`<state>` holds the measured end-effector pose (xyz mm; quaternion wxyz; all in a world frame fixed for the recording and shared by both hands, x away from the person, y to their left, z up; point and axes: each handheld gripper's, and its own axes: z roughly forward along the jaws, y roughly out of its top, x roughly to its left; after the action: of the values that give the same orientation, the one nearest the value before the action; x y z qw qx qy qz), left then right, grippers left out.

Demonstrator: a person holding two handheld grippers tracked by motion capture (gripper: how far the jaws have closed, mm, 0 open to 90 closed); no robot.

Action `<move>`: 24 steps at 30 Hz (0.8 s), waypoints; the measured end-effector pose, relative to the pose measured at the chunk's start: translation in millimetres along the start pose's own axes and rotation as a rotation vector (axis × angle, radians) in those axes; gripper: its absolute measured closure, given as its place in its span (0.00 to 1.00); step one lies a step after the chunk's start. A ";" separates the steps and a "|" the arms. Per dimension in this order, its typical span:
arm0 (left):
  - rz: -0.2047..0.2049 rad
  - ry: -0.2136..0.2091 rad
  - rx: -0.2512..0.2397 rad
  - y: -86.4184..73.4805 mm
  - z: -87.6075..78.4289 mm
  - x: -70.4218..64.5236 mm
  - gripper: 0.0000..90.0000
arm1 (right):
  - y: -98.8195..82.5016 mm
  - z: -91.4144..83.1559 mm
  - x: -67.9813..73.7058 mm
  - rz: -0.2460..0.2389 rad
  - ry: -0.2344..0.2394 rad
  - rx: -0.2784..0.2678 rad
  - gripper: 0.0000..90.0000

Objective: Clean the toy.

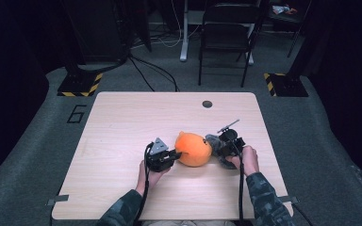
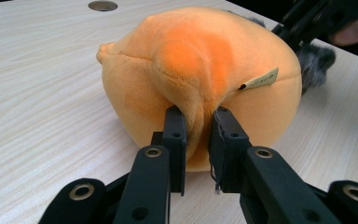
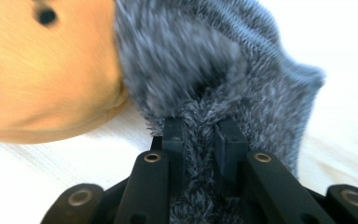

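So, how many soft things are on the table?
2: the orange plush toy at the middle, and the grey fuzzy cloth touching it beside the right gripper. Others could hide behind them.

Orange plush toy (image 1: pixel 193 149) mid-table, blocks straight path between left gripper (image 1: pixel 172 154) and right gripper (image 1: pixel 220 147). Grey fuzzy cloth (image 1: pixel 215 143) packed against toy's right side. Bare table (image 1: pixel 122 117) far, left, near edge: free passage.
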<state>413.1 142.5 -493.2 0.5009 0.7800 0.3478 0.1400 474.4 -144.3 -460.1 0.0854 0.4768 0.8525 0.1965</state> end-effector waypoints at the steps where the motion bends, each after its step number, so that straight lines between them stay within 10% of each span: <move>1: -0.001 0.000 0.000 -0.1 0.0 0.0 0.86 | 1.2 -7.2 -0.5 -0.004 0.002 -0.024 0.86; 8: 0.003 0.008 -0.004 0.2 0.8 -0.3 0.86 | 11.5 -58.5 24.9 -0.102 0.118 -0.195 0.86; 13: 0.001 0.013 -0.002 -0.2 0.4 -0.2 0.85 | 18.5 -45.2 55.6 -0.202 0.111 -0.177 0.86; 24: 0.000 0.020 0.021 -1.1 -2.3 1.1 0.72 | 22.9 -29.3 45.0 -0.149 0.118 -0.179 0.86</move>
<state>412.1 145.1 -493.2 0.4892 0.7838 0.3542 0.1444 458.6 -103.0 -422.0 0.0917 0.3902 0.8682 0.2924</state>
